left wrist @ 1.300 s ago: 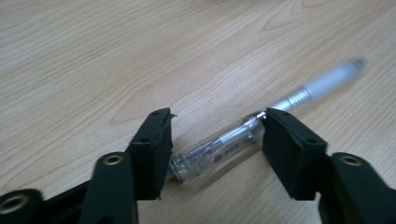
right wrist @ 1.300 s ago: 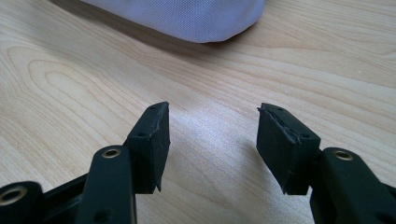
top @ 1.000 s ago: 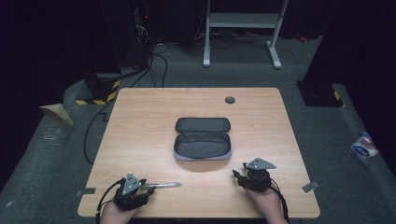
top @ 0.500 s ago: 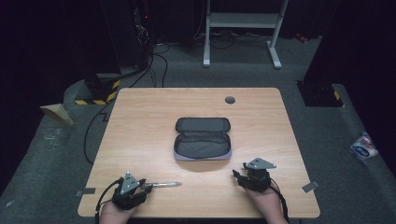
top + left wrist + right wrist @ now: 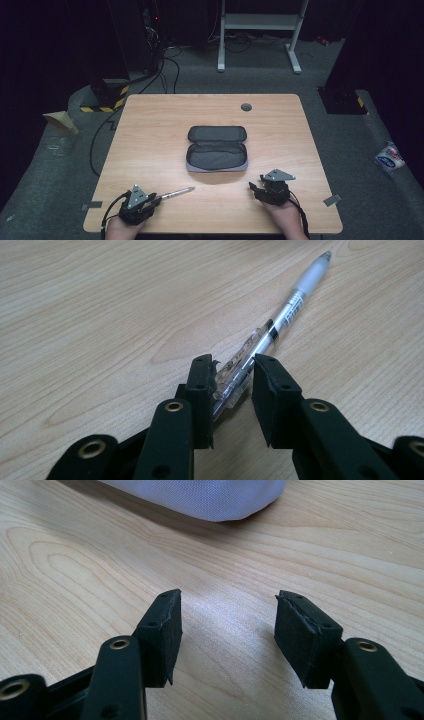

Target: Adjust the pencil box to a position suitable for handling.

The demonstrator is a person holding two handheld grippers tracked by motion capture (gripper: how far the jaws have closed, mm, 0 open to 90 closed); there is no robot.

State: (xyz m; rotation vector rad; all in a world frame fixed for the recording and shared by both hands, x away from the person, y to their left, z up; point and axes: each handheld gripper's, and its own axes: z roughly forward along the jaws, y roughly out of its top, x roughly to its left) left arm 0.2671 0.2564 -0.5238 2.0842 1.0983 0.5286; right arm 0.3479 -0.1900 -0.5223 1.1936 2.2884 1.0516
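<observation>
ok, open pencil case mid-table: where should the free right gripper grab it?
Probably the near long edge of the pencil case, approached from the person's side. It lies flat and unzipped, lid hinged away, so that rim is the closest thin part the open right gripper could pinch.

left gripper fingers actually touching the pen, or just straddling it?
Touching. In the left gripper view the pen lies between the left gripper fingers, its clear clip end pressed against the left-hand one; the right-hand one meets the barrel.
</observation>
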